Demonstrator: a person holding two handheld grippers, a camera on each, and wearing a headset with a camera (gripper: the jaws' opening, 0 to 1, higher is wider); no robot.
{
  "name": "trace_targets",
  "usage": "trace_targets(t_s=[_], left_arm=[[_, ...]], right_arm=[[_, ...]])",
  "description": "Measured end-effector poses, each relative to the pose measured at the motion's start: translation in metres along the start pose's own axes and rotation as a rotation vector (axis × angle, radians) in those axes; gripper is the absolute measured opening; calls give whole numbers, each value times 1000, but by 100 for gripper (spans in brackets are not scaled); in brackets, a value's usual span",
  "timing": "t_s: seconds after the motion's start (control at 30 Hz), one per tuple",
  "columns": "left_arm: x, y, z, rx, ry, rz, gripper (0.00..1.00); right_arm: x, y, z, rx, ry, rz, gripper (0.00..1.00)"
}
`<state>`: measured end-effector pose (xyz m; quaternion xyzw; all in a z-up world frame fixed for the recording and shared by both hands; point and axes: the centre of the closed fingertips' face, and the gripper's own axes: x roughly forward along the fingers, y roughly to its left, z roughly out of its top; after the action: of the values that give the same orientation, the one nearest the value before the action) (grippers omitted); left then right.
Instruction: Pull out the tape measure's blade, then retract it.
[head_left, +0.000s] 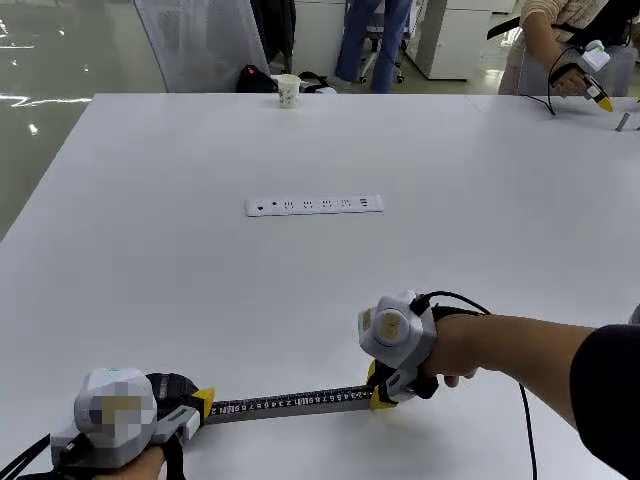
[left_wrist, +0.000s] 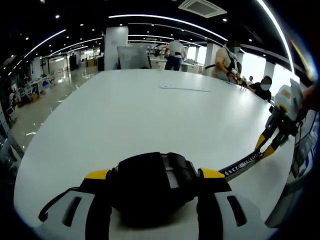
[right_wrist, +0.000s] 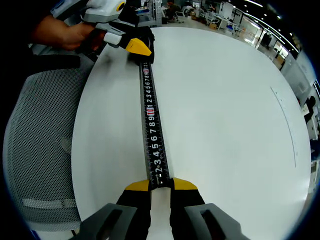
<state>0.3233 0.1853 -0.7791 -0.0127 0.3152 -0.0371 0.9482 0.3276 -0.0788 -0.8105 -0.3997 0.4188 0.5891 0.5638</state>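
Now pulled out and lying flat on the white table (head_left: 300, 150): the blade (head_left: 290, 404), stretched in one straight line from the case (left_wrist: 150, 186) to its tip. Held tight in the left gripper (head_left: 200, 402), that black case, with a yellow finger on each side. Closed on the very tip of the blade, the right gripper (right_wrist: 160, 184), pinching it.

Looking from the right gripper: straight ahead to the case, right along the blade. Looking from the head: case on the left, tip on the right, blade running side to side close to the body. Well apart from the power strip (head_left: 314, 205) farther up the table.

Probably halfway done: pulled out, not yet let back in. Next, most likely, back into the case along that same line. So best to bring the right gripper straight toward the case, not off to one side, or else risk a bent or twisted blade. Nearer to the case, of course, the left gripper, wrapped around it.
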Motion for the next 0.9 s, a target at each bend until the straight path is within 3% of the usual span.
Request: trace_targets(t_s=[0.37, 0.47, 0.67, 0.8, 0.83, 0.9], left_arm=[[0, -1, -2, -11, 11, -21, 64], [0, -1, -2, -13, 31, -20, 64], [-1, 0, -2, -11, 34, -23, 64], [0, -1, -3, -12, 42, -31, 64], [0, -1, -3, -12, 43, -31, 63], [0, 0, -3, -11, 39, -33, 63]], right_arm=[[0, 0, 2, 13, 2, -6, 11], [-1, 0, 2, 25, -16, -4, 11], [1, 0, 4, 9, 1, -10, 11], [0, 0, 5, 30, -8, -11, 11], [0, 1, 6, 74, -22, -8, 11], [1, 0, 6, 63, -25, -8, 11]])
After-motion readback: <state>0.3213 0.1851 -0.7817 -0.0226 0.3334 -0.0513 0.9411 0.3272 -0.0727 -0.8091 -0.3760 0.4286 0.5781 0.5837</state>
